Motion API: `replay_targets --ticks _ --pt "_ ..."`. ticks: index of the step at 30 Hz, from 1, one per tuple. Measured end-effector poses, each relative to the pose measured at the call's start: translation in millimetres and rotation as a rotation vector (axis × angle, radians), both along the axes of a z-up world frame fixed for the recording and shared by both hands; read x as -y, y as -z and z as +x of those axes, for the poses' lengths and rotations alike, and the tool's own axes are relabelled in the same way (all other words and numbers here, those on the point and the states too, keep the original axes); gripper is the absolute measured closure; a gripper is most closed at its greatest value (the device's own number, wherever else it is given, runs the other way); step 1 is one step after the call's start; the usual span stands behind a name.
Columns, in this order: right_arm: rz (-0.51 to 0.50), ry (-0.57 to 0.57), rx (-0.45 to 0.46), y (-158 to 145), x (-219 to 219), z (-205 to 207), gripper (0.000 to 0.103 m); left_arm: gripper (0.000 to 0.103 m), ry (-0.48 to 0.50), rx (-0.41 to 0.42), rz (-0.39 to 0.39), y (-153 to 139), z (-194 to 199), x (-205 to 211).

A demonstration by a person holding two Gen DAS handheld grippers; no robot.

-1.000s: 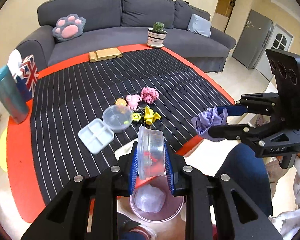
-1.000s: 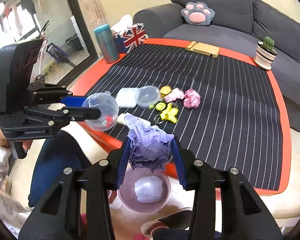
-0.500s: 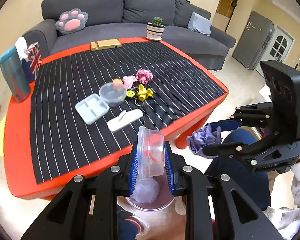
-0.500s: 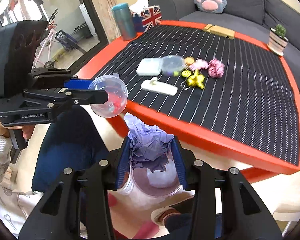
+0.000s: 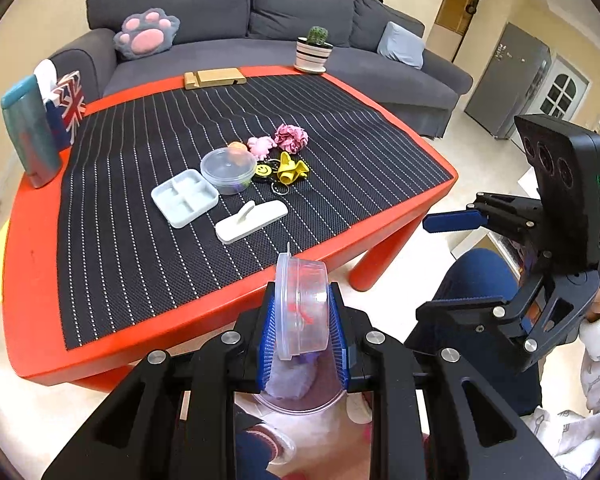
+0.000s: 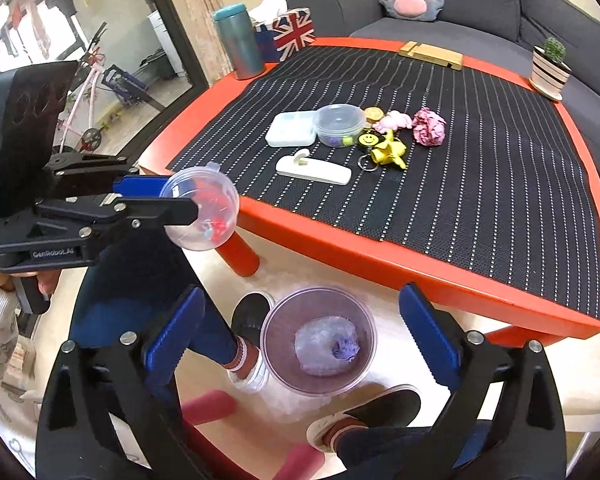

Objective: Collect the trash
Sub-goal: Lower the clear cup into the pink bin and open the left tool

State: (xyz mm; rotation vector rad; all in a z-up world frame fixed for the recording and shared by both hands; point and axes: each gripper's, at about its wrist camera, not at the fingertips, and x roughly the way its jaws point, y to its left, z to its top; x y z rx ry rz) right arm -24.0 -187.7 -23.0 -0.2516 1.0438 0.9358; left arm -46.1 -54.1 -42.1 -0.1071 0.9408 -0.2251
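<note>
Item 1. Round translucent purple waste bin (image 6: 318,346), on the floor just off the near edge of the red worktop (image 6: 380,252), between the person's shoes. Inside: a pale crumpled wad with a scrap of purple crumpled paper (image 6: 345,349) on top. Placed low and near, presumably so trash can be dropped straight down.

Item 2. Right gripper (image 6: 300,340), held directly above the bin. Jaws opening, spread wide, nothing between them; the paper lies below in the bin.

Item 3. Left gripper (image 5: 302,330), jaws clamped on a small clear plastic lidded tub with red bits inside (image 5: 302,308). Tub held on edge, tilted over the bin, apparently the next piece to go in.

Item 4. On the worktop's black pinstriped mat (image 5: 140,200), towards the far side: crumpled pink paper ball (image 5: 291,138), likely remaining trash. Near it: white divided tray (image 5: 184,197), clear round lidded container (image 5: 226,170), yellow keyring cluster (image 5: 286,168), white hook plate (image 5: 252,220).
</note>
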Motion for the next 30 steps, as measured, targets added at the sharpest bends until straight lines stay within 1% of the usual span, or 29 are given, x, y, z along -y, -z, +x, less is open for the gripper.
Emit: replay_targets --ticks 10,16,27,28,30 --pt "0.005 0.074 -0.025 -2 12 7 0.006 0.079 0.018 -0.010 0.004 2 2 8" --pt "0.005 0.104 0.002 -7 20 10 0.006 0.079 0.034 -0.016 0.010 4 4 14" --pt "0.013 0.137 0.011 -11 34 16 0.006 0.079 0.057 -0.017 0.015 4 7 23" --pt "0.014 0.139 0.012 -12 35 16 0.006 0.076 0.057 -0.012 0.018 4 7 24" --pt "0.016 0.141 0.012 -12 36 17 0.006 0.061 0.060 -0.009 0.018 3 8 26"
